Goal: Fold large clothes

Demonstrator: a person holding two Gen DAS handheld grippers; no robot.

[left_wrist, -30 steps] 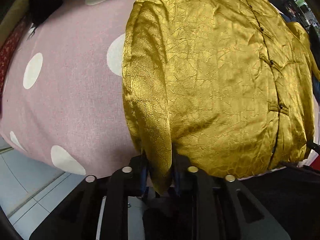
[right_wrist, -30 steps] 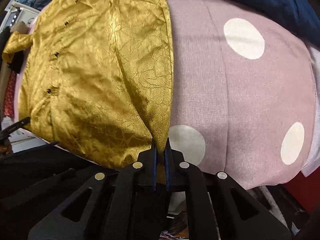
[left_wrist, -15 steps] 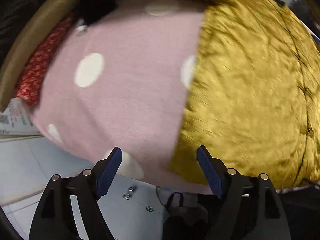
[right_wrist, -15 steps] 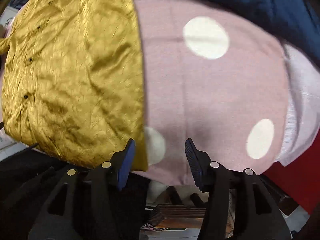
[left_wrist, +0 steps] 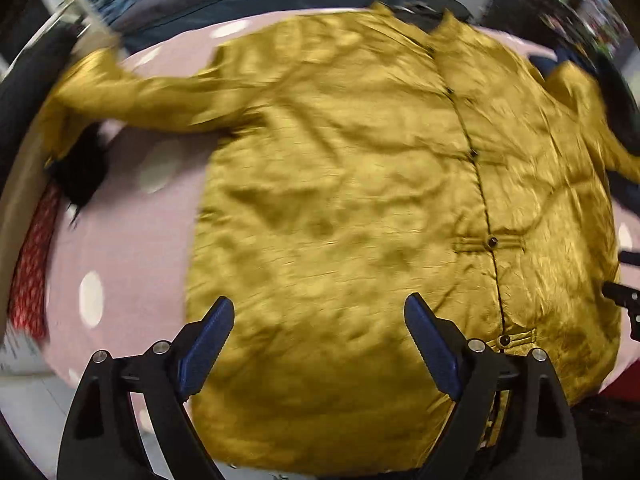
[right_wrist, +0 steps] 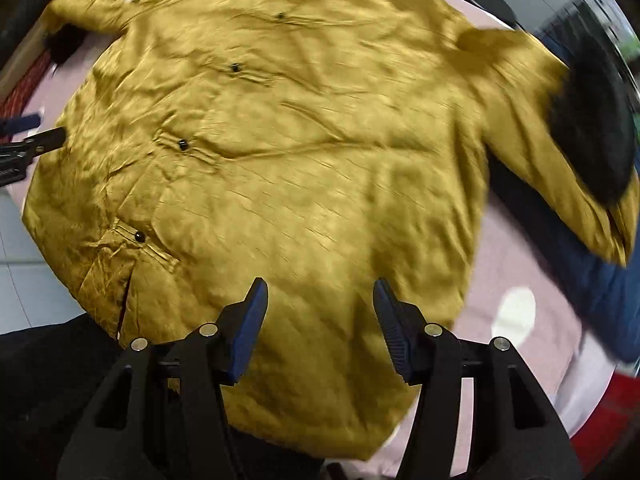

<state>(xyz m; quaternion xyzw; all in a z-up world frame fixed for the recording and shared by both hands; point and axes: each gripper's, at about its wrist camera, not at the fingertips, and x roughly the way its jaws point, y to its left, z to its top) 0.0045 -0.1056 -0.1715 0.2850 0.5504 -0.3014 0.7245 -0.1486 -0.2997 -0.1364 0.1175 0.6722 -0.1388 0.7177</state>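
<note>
A gold satin jacket [left_wrist: 340, 200] with black buttons lies spread front-up on a pink cloth with white dots [left_wrist: 132, 248]. Its sleeves reach out to both sides and end in black fur cuffs [left_wrist: 80, 168] [right_wrist: 592, 128]. My left gripper [left_wrist: 318, 302] hovers over the jacket's lower left part. Its jaws are opening, with nothing gripped between them. My right gripper [right_wrist: 320, 284] hangs over the jacket [right_wrist: 300, 160] near the hem on the right side. Its jaws are also opening and grip nothing. Both views are blurred by motion.
Dark blue clothes [left_wrist: 240, 4] are piled at the far side, and more blue fabric [right_wrist: 600, 288] lies under the right sleeve. A red patterned cloth [left_wrist: 32, 264] lies along the left edge. Tiled floor [right_wrist: 24, 280] shows beyond the near edge.
Both grippers were shut on the jacket's lower corners, let go and opened. Each then swung inward over the jacket, which now lies flat.
</note>
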